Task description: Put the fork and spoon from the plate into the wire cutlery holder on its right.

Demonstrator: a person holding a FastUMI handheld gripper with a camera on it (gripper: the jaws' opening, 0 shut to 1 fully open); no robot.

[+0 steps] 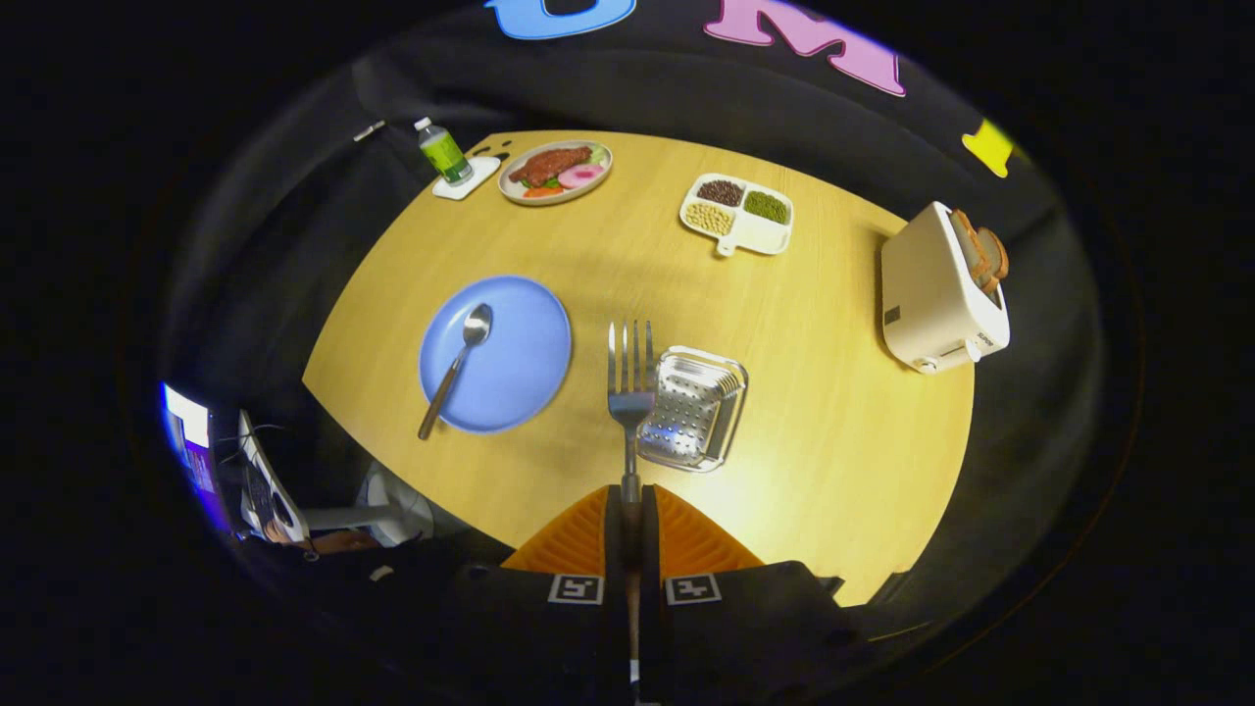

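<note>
One utensil of the two is being carried: the fork (630, 378) is sitting pinched by its handle between the fingers of the gripper (630, 510), both pressing on it, tines pointing away and ahead of them. It is hanging high above the table (843, 441), overlapping the left edge of the wire cutlery holder (692, 407) as seen from above. The spoon (457, 365) is lying on the blue plate (520, 363), bowl up-table, handle running over the near rim, left of the holder.

Step in hand, as judged: transfer of the fork, first of two. The next move is calling for a small shift right to centre over the holder, then lowering until the fork is inside before the fingers are spreading. Risk: the fork is catching the holder's rim.
</note>
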